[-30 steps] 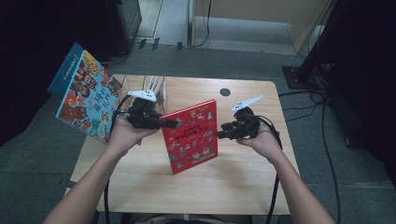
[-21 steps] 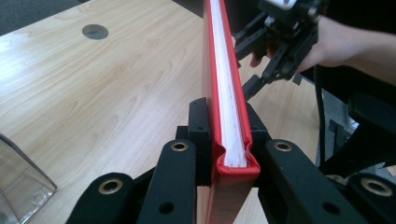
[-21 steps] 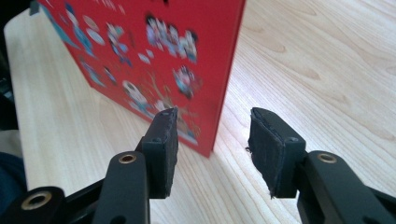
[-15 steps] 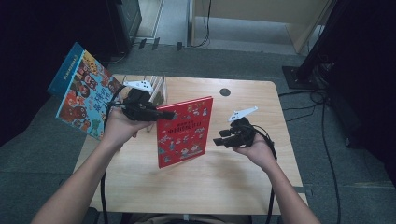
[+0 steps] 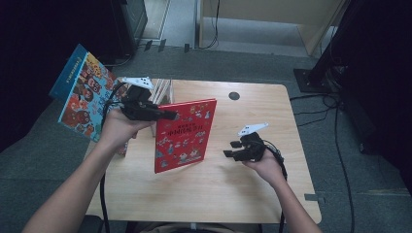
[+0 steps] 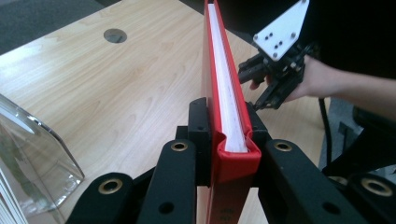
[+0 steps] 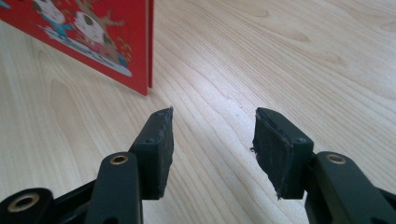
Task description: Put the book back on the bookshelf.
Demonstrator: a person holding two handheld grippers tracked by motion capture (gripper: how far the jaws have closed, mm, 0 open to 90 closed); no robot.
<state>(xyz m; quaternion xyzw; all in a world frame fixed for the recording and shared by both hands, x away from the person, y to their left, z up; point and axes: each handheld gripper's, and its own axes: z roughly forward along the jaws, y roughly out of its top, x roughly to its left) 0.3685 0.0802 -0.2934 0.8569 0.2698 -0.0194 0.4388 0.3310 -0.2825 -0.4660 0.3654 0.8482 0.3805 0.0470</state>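
Note:
A red picture book [image 5: 184, 133] stands upright over the wooden table [image 5: 243, 194], its lower edge at or just above the top. My left gripper [image 5: 170, 115] is shut on the book's top left corner. In the left gripper view the book [image 6: 219, 56] sits pinched between both pads of that gripper [image 6: 227, 119]. My right gripper [image 5: 231, 149] hovers low over the table, right of the book and apart from it. Its jaws have just been opening, and nothing lies between them [image 7: 212, 135]. The book's lower corner [image 7: 93, 32] shows ahead to the left.
A clear acrylic stand [image 6: 28, 154] with several thin books [image 5: 163, 90] sits at the table's back left. A large colourful book [image 5: 82, 99] leans beyond the left edge. A dark round grommet [image 5: 234, 95] marks the far middle. Black cables trail from both grippers.
The right gripper has come off the book's right edge and sunk toward the table, its jaws wider. The left gripper has raised the book slightly and holds it alone.

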